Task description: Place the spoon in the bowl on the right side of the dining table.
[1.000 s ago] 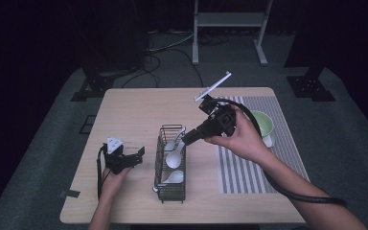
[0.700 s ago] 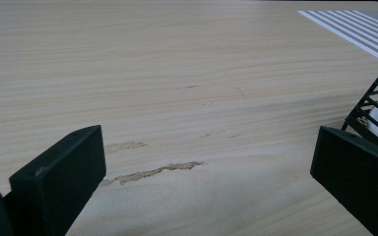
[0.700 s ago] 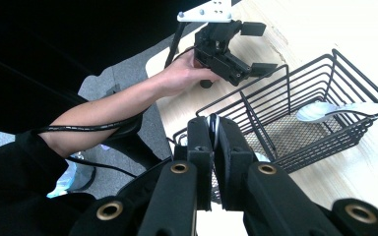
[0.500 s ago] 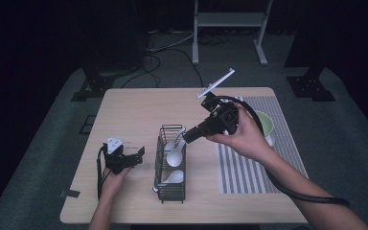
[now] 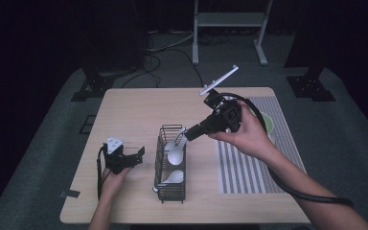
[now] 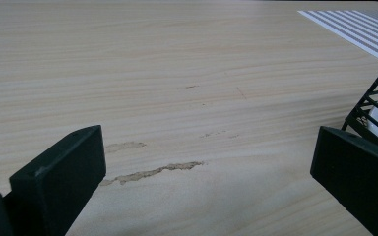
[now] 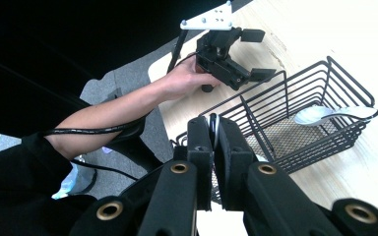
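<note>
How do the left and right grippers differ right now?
The left gripper has its jaws wide apart with nothing between them; the right gripper is shut on a white spoon by its handle. The left gripper rests low on the table beside the wire basket; the right gripper is raised, angled down over the basket. Both are black, hand-held and carry a pale plate on top.
</note>
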`<state>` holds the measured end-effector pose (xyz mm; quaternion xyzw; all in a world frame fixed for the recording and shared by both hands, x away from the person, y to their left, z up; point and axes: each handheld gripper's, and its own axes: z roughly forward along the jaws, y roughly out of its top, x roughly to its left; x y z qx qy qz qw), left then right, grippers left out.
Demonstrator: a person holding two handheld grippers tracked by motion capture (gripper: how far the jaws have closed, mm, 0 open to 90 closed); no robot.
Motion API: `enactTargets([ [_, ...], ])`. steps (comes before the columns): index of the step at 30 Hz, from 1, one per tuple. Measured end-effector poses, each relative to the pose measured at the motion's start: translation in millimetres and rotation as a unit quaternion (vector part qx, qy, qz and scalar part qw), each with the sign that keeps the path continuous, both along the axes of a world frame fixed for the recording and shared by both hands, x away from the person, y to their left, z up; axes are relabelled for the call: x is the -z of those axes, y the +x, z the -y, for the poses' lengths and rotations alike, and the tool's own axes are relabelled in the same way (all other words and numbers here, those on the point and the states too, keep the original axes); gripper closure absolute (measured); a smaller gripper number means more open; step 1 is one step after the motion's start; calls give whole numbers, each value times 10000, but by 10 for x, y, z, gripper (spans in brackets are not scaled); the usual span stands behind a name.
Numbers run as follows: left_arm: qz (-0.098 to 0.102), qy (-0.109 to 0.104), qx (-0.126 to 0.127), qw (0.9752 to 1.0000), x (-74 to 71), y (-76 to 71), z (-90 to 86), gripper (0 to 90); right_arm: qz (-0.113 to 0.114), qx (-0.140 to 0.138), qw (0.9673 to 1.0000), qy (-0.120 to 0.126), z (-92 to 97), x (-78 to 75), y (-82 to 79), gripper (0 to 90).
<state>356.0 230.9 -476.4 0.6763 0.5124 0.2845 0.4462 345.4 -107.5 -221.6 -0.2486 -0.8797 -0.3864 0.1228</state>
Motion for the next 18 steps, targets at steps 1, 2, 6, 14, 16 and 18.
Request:
enactTargets([
  [1,-3,3,0,10000,0,0,0,0,17,1,10000,6,9,-5,3,855],
  [2,1,-4,-3,10000,0,0,1,0,20,0,10000,18,13,-9,4,855],
  [6,1,-5,-4,10000,0,1,1,0,-1,26,10000,14,26,-27,-1,855],
  [14,9,3,-1,10000,1,0,1,0,41,43,10000,57,71,-62,-1,855],
  [16,-2,12,0,10000,-1,-1,0,0,40,67,10000,56,83,-72,-5,855],
  [18,2,10,0,10000,0,-1,2,0,60,59,9999,60,93,-75,-3,856],
])
